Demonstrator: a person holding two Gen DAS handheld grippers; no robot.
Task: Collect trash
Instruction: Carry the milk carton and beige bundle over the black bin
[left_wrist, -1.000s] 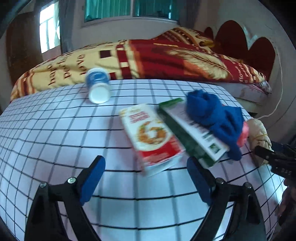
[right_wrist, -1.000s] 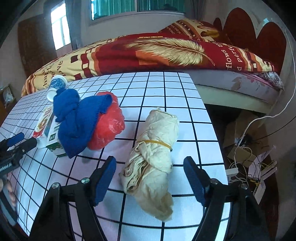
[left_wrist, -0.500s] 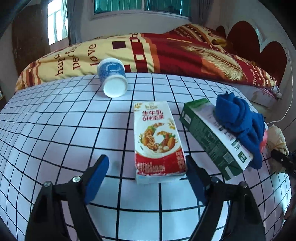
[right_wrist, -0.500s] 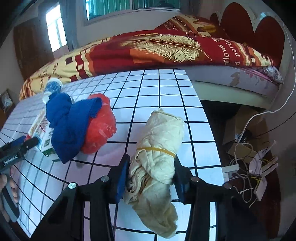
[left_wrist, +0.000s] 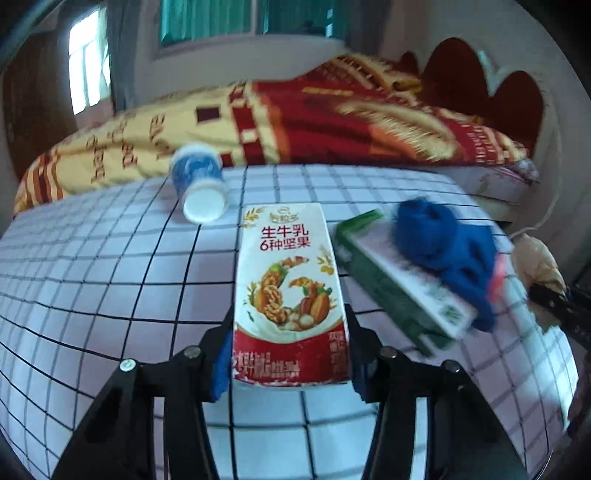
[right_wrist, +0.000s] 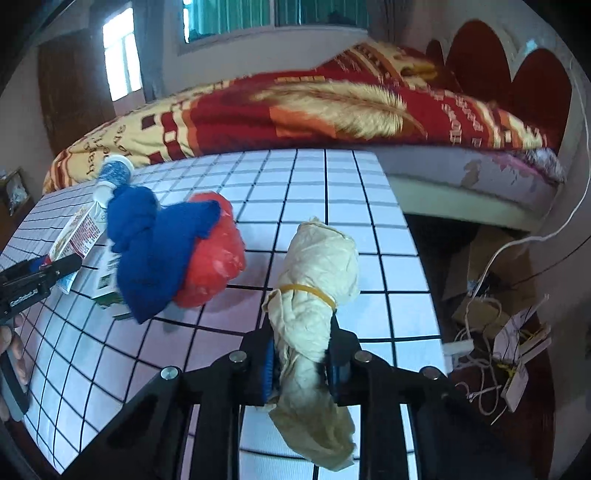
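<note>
My left gripper (left_wrist: 290, 363) jaws are closing on the milk carton (left_wrist: 290, 291) at lower centre; my right gripper (right_wrist: 303, 363) is clenched on the cream paper bundle (right_wrist: 314, 295). I'd lift both straight, clearing the blue cloth (right_wrist: 155, 251).
</note>
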